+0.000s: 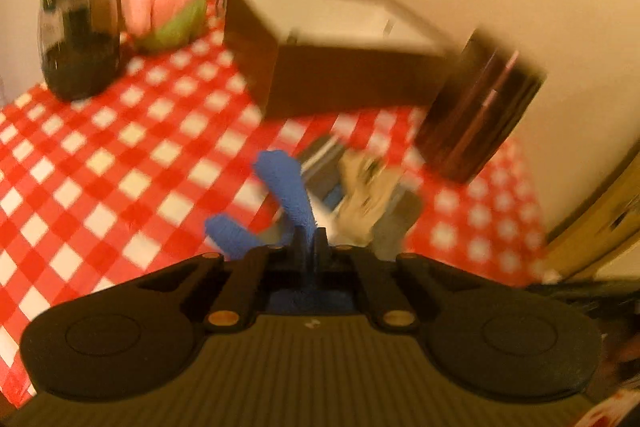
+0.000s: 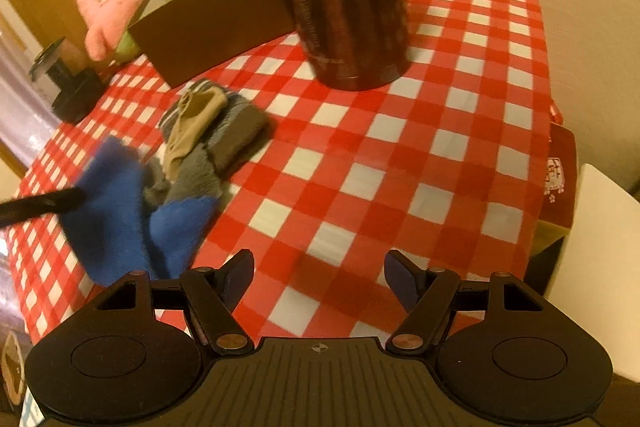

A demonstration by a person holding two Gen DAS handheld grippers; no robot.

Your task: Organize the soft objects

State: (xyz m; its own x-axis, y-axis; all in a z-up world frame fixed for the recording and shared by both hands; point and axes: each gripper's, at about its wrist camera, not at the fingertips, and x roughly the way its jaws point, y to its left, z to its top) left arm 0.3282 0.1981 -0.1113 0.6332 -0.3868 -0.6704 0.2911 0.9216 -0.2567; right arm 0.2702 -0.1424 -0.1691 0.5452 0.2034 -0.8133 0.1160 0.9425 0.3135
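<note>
Blue cloth (image 1: 285, 187) hangs pinched in the left gripper (image 1: 311, 243), its long axis running away from the jaws toward the box (image 1: 344, 75); blur hides its exact lie. It sits just above the checked table (image 2: 360, 163), beside the sock pile (image 2: 212, 131). The right gripper (image 2: 319, 277) hovers level over bare cloth, jaws wide and holding nothing, near the flask (image 2: 344, 3).

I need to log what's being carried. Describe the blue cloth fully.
The blue cloth looks like soft, fuzzy fleece, deep blue and crumpled into folds. The left gripper is shut on it, with two loose ends sticking out past the fingertips. It is blurred in both views. It appears to hang over the red-checked tablecloth, beside the pile of grey and tan socks.
</note>
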